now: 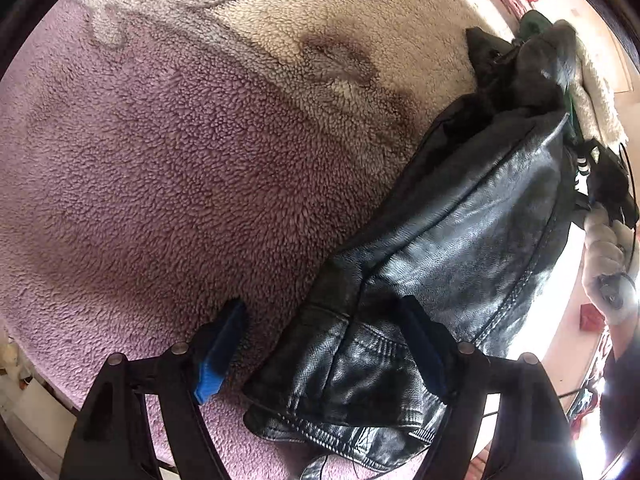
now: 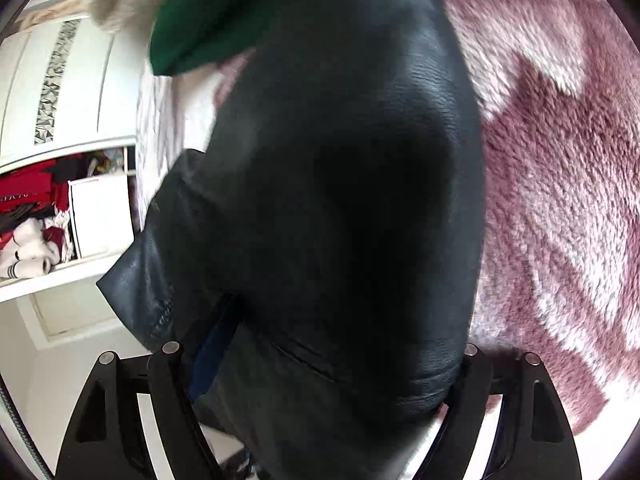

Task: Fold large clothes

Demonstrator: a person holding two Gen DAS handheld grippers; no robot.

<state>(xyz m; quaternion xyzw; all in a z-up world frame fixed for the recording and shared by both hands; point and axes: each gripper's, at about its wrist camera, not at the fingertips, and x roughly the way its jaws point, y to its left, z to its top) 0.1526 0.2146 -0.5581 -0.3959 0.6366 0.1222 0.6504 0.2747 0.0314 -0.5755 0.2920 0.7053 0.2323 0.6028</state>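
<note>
Closest to my left gripper (image 1: 320, 344) are its own two fingers, spread wide and released: the blue-padded one (image 1: 218, 356) stands over bare fleece, the other (image 1: 424, 348) lies against the black leather jacket (image 1: 460, 240), and nothing is pinched between them. Just beyond, the jacket's collar end sits bunched by that finger, and the rest of it runs away in a long folded heap toward the far edge of the pink and cream fleece blanket (image 1: 160, 160) (the bed cover, by the look of it). My right gripper (image 2: 320, 344) is nearly buried in the same jacket (image 2: 340, 160); leather fills the gap between its fingers, but the view is blurred and I cannot tell whether the pads press on it. Past the leather, something green (image 2: 200, 20) lies at the jacket's far end, the blanket (image 2: 560, 200) spreads alongside, and a white wardrobe (image 2: 60, 100) stands farthest back.
</note>
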